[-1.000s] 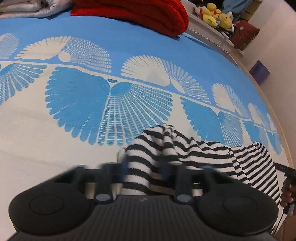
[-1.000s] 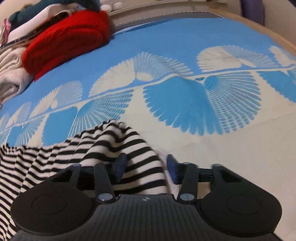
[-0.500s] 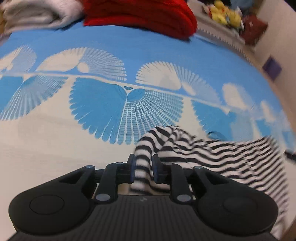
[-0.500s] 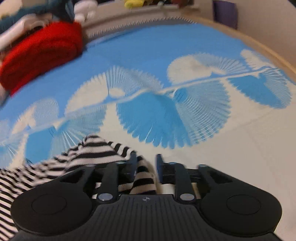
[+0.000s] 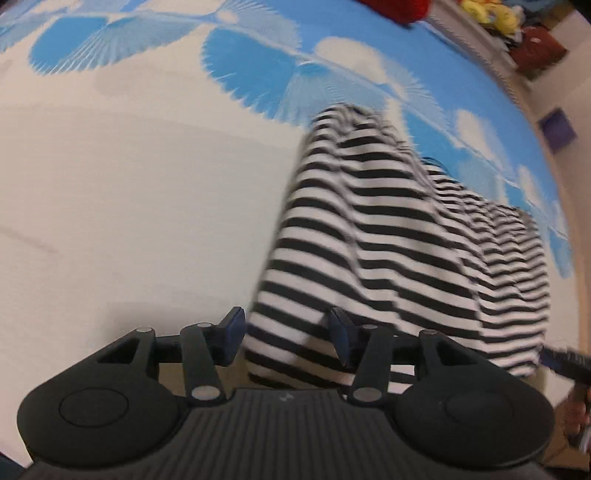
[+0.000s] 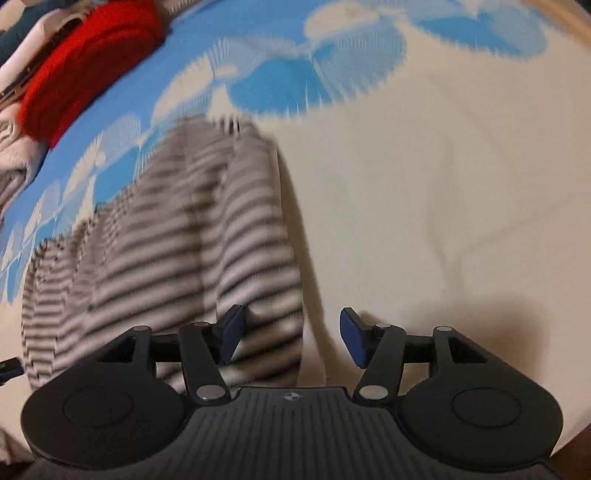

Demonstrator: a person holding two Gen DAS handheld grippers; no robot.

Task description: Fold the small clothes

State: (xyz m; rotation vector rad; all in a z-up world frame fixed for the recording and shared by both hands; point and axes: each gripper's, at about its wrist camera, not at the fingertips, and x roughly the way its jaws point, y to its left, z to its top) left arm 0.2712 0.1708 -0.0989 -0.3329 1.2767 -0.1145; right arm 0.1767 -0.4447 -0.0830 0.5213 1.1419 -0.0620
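A black-and-white striped garment (image 5: 388,236) lies stretched out on the bed, its near edge toward both grippers; it also shows, blurred, in the right wrist view (image 6: 177,236). My left gripper (image 5: 286,338) is open, its jaws standing on either side of the garment's near left corner. My right gripper (image 6: 291,338) is open, with the garment's near right corner between the left finger and the gap's middle. Neither gripper holds the cloth.
The bedspread (image 5: 129,206) is cream near me, with blue and white fan patterns farther off. A red knit (image 6: 85,62) and pale folded clothes (image 6: 11,162) lie at the far edge. Yellow plush toys (image 5: 487,14) sit beyond the bed. The other gripper's tip (image 5: 565,365) shows at right.
Both grippers were shut on the garment's corners half a second ago and have pulled it toward me, then opened. The garment now lies stretched out and released.
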